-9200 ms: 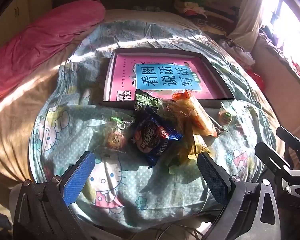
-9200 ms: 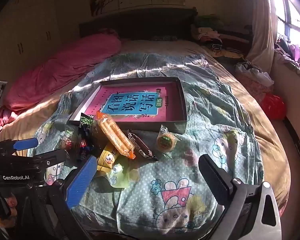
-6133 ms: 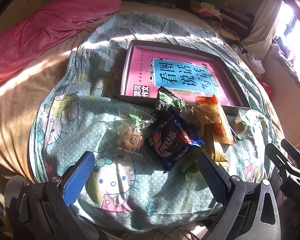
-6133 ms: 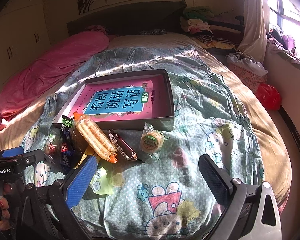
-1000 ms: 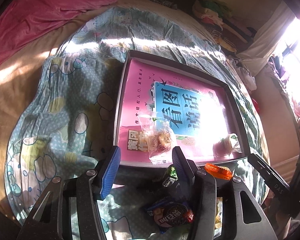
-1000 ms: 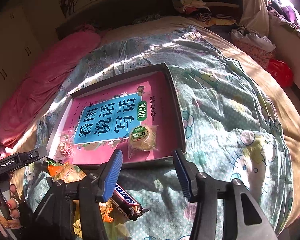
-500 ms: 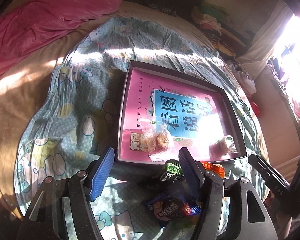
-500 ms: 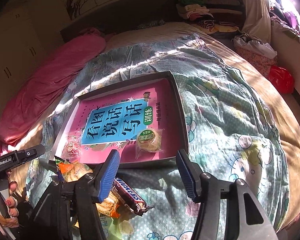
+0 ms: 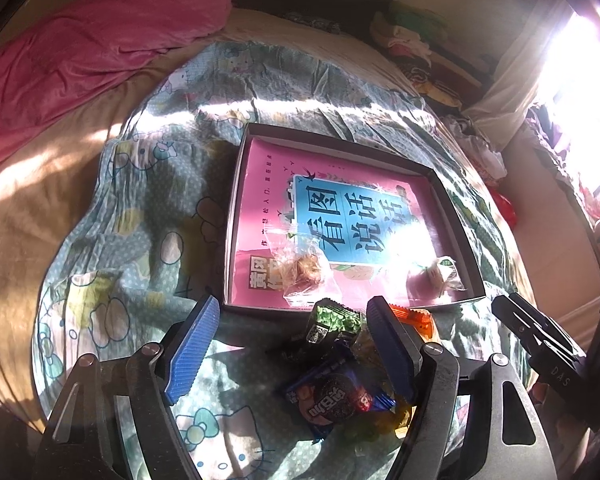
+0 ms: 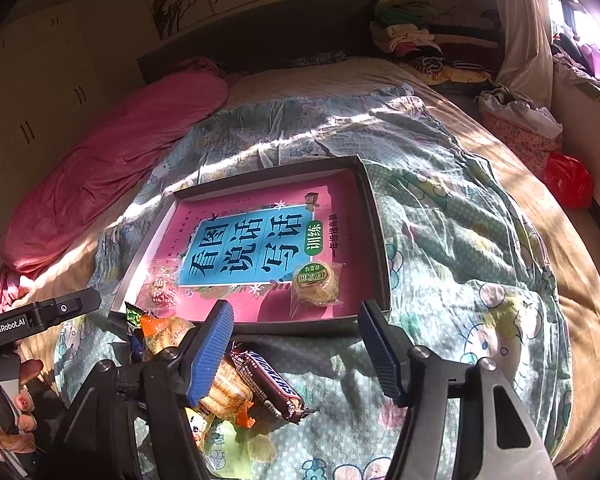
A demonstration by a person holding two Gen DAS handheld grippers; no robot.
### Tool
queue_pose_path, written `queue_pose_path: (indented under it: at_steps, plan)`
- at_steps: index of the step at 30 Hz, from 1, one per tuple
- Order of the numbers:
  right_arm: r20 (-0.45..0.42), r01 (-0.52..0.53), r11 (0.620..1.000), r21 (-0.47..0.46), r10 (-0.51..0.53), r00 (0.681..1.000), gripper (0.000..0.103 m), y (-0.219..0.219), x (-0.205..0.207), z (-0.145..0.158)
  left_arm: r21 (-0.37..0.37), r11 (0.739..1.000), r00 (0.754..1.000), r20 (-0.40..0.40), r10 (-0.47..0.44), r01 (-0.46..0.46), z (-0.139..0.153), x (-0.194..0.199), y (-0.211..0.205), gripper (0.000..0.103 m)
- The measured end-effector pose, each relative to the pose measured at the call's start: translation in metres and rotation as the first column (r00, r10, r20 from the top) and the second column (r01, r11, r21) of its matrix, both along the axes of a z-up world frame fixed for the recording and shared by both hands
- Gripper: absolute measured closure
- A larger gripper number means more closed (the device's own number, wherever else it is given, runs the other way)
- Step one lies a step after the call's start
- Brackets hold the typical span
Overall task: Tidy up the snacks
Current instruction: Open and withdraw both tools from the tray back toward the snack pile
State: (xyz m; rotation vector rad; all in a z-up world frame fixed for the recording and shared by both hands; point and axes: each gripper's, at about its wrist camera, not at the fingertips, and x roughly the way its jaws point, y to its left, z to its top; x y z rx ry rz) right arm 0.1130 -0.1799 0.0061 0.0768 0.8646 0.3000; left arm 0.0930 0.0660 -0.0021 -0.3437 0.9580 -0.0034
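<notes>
Both hand-held grippers, left (image 9: 290,346) and right (image 10: 296,350), are opening and hold nothing. Two clear-wrapped round cakes (image 10: 314,284) lie inside the flat dark box with the pink book (image 10: 380,240). The other snack packets (image 9: 336,398) lie just outside its near edge.

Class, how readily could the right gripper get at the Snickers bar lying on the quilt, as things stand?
Probably yes. The Snickers bar lies uncovered just in front of the right gripper, nearer its left finger. The gripper's jaws are opening with nothing between them. The orange-ended snack pack touching the bar could get nudged.
</notes>
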Motion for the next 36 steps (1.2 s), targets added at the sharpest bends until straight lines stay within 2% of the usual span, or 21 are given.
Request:
queue_pose_path:
  at_steps: [17,20,36]
  plan:
    - [0.022,-0.047,0.999,-0.023,0.048,0.999,0.037,0.009,-0.014,0.005,0.034,0.998,0.999,0.003,-0.054,0.053,0.000,-0.019,-0.009,0.025]
    - [0.027,-0.058,0.998,-0.028,0.059,0.998,0.035,0.012,-0.018,0.006,0.039,0.997,0.998,0.009,-0.061,0.060,0.002,-0.022,-0.012,0.025]
    - [0.027,-0.098,0.994,-0.048,0.100,0.995,0.034,0.018,-0.028,0.004,0.038,0.995,0.996,-0.006,-0.090,0.090,-0.003,-0.032,-0.015,0.025]
